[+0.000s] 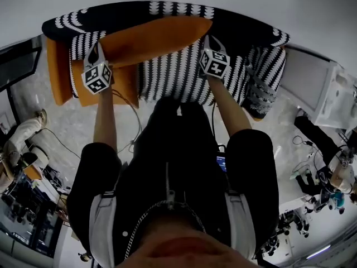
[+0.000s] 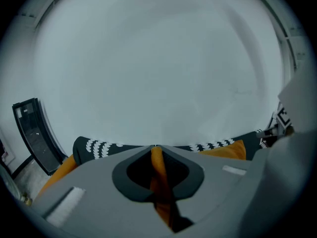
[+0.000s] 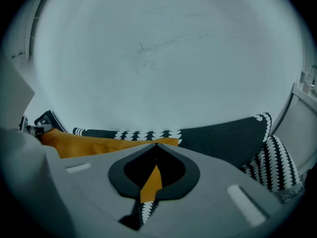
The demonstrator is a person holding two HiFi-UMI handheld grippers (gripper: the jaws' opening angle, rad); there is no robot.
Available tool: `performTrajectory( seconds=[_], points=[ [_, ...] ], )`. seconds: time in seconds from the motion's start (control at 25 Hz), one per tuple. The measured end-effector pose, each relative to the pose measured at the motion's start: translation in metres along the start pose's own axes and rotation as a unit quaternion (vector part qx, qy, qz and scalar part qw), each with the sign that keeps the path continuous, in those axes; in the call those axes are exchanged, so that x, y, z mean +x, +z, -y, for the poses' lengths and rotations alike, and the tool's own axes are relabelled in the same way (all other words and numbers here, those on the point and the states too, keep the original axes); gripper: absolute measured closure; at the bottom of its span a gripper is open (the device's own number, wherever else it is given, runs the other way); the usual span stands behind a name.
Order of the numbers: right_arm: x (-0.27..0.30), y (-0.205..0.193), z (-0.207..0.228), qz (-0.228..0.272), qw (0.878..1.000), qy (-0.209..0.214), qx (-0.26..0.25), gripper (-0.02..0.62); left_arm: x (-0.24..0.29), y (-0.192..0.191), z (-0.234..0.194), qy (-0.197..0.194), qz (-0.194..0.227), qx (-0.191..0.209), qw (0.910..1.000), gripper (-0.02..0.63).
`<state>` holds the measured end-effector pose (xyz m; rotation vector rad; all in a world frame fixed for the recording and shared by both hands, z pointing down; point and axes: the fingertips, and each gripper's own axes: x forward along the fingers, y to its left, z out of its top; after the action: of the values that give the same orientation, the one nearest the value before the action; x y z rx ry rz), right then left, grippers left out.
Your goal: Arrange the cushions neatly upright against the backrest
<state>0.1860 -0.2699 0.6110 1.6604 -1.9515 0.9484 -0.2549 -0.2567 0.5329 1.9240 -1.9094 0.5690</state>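
Seen from above, a person in dark clothes reaches both arms toward a sofa at the top of the frame. A long orange cushion [image 1: 156,38] stretches across the upper middle, in front of the black backrest [image 1: 245,27] with its white pattern. The left gripper [image 1: 95,52] is at the cushion's left end and the right gripper [image 1: 209,43] at its right end. Each gripper view shows the jaws pressed together on a fold of the cushion's orange fabric. Below the cushion lies the striped black-and-white seat [image 1: 173,74]. A second orange cushion [image 1: 58,74] sits at the sofa's left end, and a striped cushion [image 1: 265,74] leans at the right end.
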Motion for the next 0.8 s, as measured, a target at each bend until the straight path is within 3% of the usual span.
performTrajectory(
  seconds=[0.12,0.28,0.52,0.72,0.8],
  points=[
    [0.023,0.010,0.012,0.008,1.000,0.002,0.005,0.587,0.000,-0.008,-0.010,0.004,-0.012,-0.005,0.9999,0.589],
    [0.059,0.019,0.011,0.027,0.999,0.024,0.021,0.444,0.008,-0.024,-0.026,0.011,-0.030,-0.005,0.9995,0.589],
    [0.083,0.031,0.006,0.042,0.998,0.043,0.029,0.350,-0.005,-0.034,-0.027,0.006,-0.046,0.001,0.9989,0.589],
    [0.094,0.020,0.026,0.026,0.998,0.024,0.060,0.336,-0.017,-0.033,-0.023,0.007,-0.057,0.004,0.9983,0.589],
    [0.103,0.011,0.022,0.009,0.997,0.034,0.063,0.392,-0.010,-0.032,-0.024,0.004,-0.059,0.008,0.9982,0.589]
  ],
)
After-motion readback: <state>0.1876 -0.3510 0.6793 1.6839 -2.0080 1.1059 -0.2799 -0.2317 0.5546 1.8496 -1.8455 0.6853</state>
